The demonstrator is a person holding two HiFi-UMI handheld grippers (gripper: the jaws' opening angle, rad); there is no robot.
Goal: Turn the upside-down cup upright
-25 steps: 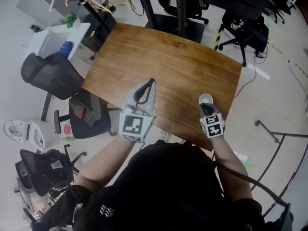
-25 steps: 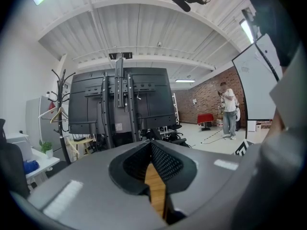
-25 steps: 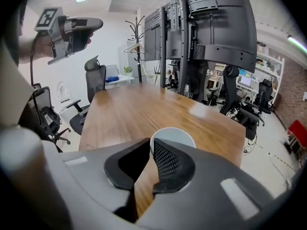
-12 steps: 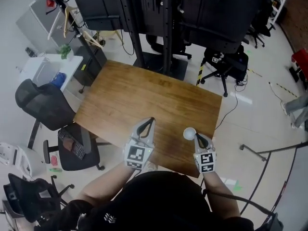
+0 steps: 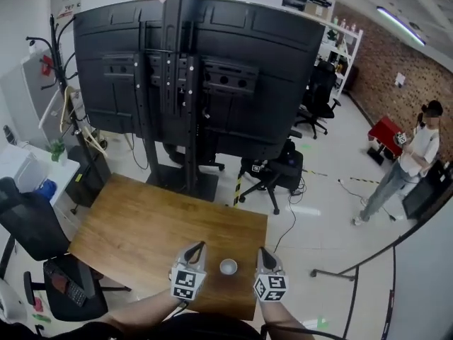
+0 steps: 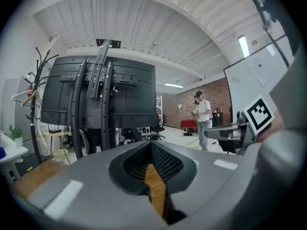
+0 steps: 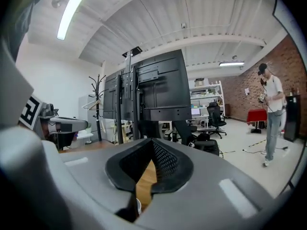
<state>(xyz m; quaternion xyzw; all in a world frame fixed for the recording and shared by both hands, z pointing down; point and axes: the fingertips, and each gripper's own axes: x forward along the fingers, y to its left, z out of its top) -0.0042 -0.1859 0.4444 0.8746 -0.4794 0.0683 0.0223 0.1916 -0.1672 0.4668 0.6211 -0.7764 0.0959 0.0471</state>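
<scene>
The right gripper [image 7: 152, 143] has its jaws drawn fully together with nothing between them. Through the slit below the tips shows only wood and, low down, a sliver of white that is probably the rim of the cup [image 7: 138, 206]. The left gripper [image 6: 151, 145] is likewise closed at the tips and empty, with bare tabletop showing in its gap. Both point nearly level, out across the room rather than down at the work, which suits hands that are not gripping anything.

In the head view the left gripper [image 5: 199, 246] and the right gripper [image 5: 262, 251] lie side by side over the near edge of the table [image 5: 141, 225]. The cup [image 5: 228, 266] stands on the wood between them, apart from both and a little nearer than their tips. It is small there, so this is a cautious reading: it shows as a pale ring round a darker centre, which looks like an open mouth facing up. If so, the cup stands upright and the task seems done, which would explain why neither gripper holds it.

Beyond the table's far edge stands a large black screen [image 5: 205, 69] on a stand. A dark office chair [image 5: 25, 222] sits at the left, and a person [image 5: 417, 154] stands well off at the far right.
</scene>
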